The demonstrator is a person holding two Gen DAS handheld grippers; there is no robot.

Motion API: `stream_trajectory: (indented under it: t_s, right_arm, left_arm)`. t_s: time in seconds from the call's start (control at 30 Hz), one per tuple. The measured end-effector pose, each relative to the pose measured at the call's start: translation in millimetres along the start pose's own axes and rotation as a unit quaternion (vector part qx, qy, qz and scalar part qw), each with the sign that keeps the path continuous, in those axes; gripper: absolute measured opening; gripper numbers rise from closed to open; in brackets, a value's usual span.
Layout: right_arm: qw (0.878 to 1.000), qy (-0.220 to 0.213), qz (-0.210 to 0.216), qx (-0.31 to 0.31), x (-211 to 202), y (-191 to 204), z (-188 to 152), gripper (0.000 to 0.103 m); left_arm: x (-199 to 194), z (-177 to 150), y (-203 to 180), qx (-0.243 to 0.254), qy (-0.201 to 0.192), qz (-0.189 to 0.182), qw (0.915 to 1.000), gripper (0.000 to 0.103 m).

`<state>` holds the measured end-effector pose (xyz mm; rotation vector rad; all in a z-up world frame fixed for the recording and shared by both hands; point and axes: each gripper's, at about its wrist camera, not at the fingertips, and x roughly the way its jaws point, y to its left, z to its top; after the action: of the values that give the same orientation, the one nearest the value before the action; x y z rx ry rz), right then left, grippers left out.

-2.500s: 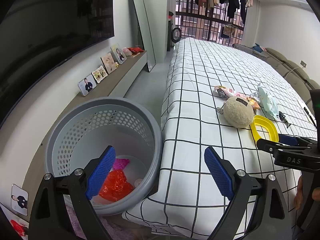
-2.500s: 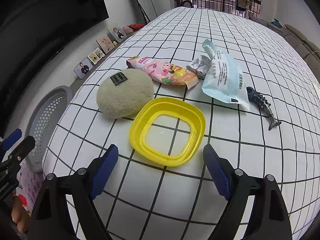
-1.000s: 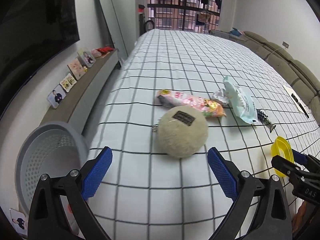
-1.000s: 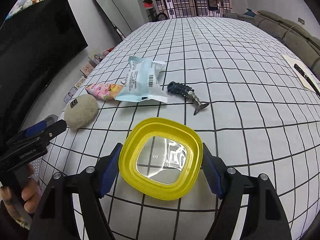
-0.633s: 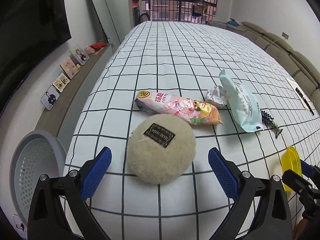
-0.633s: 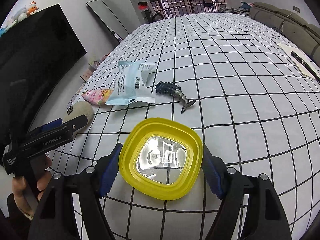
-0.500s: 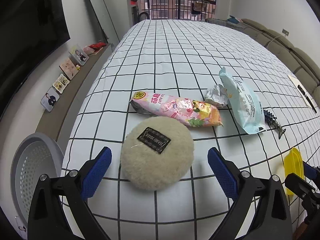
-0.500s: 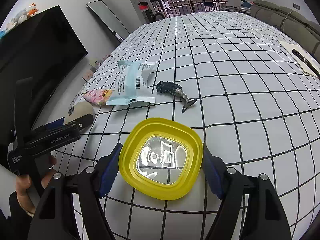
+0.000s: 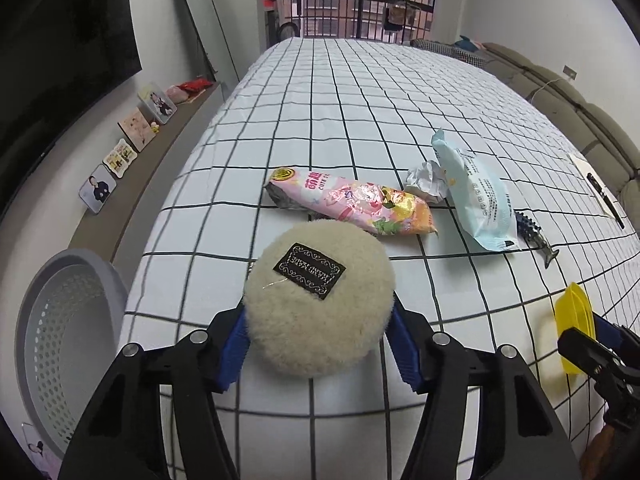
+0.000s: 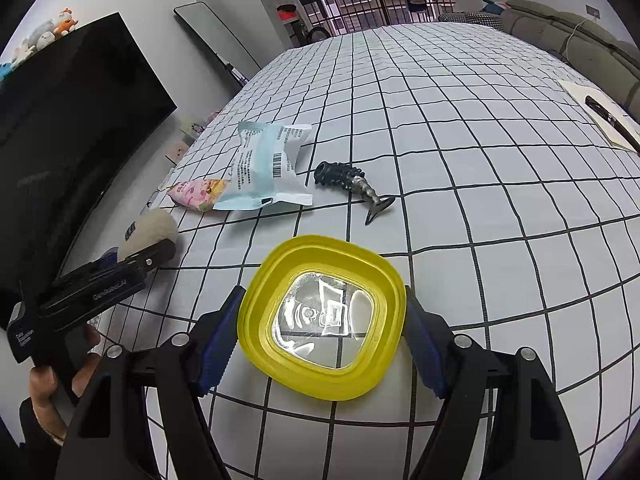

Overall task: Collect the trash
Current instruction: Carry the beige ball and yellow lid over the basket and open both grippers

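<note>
Lid (image 10: pixel 322 316) — yellow, in right claw (image 10: pixel 320 336)

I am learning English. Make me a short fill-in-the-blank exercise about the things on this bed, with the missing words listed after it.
1. The right gripper holds a lid whose colour is ____.
2. The label on the fluffy round pouch between the closing left gripper pads is ____ in colour.
3. The pattern on the bed sheet is a black ____ on white.
4. The grey basket stands on the ____, beside the bed.

Missing words: yellow; black; grid; floor
</note>
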<state>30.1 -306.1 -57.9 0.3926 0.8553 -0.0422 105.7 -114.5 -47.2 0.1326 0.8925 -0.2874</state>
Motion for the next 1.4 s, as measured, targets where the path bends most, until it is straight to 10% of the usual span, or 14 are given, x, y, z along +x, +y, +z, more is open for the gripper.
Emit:
stream_trajectory:
  t_s: [1.4]
  right_arm:
    - [0.983, 0.032, 0.067, -0.170, 28, 210, -4, 0.073]
  left_arm:
    - [-94, -72, 165, -0.121, -0.075, 0.074, 0.9870, 0.059]
